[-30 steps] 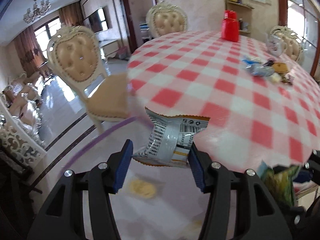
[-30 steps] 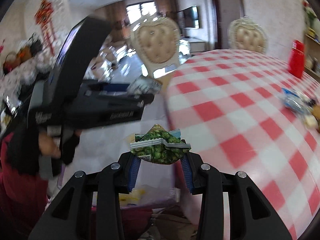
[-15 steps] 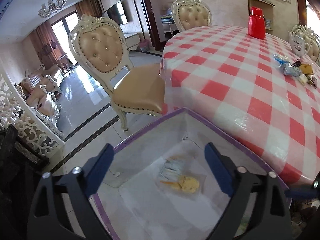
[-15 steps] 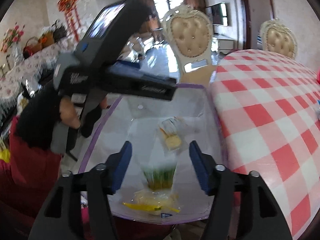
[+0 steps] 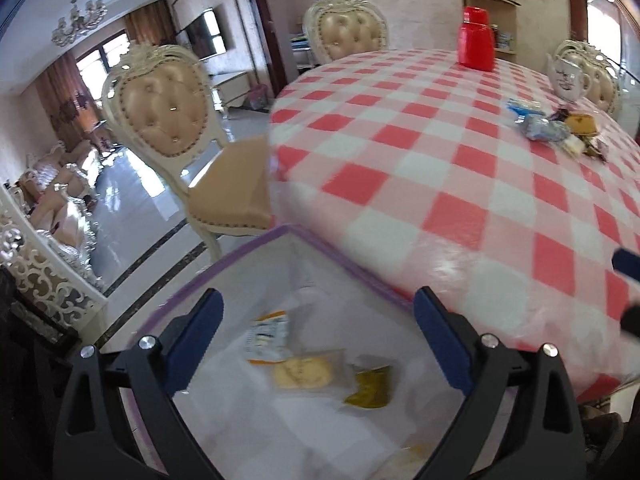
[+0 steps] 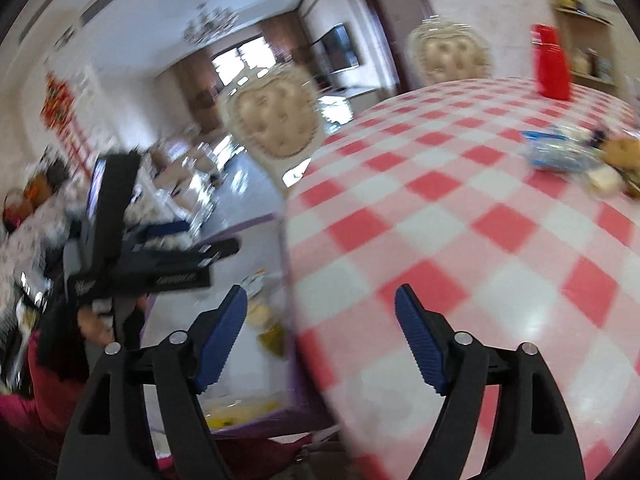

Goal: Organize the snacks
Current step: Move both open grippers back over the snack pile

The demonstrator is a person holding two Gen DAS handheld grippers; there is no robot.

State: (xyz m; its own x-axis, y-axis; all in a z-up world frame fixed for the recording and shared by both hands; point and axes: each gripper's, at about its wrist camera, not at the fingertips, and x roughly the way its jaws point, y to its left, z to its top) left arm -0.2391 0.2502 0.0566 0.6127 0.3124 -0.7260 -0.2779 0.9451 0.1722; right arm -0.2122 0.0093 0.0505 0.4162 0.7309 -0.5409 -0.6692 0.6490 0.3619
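Observation:
A clear bin with a purple rim stands beside the table edge. Inside lie a white and orange snack packet, a yellow biscuit pack and a green pea packet. My left gripper is open and empty above the bin. My right gripper is open and empty over the table's edge, with the bin to its left. A pile of wrapped snacks lies on the far right of the checked table; it also shows in the right wrist view.
A red canister and a white teapot stand at the table's back. Padded chairs ring the table. The left gripper's body hangs at the left of the right wrist view.
Both grippers opened and dropped their packets into the bin. The white packet and the green packet now lie inside. The right gripper has swung right, towards the table.

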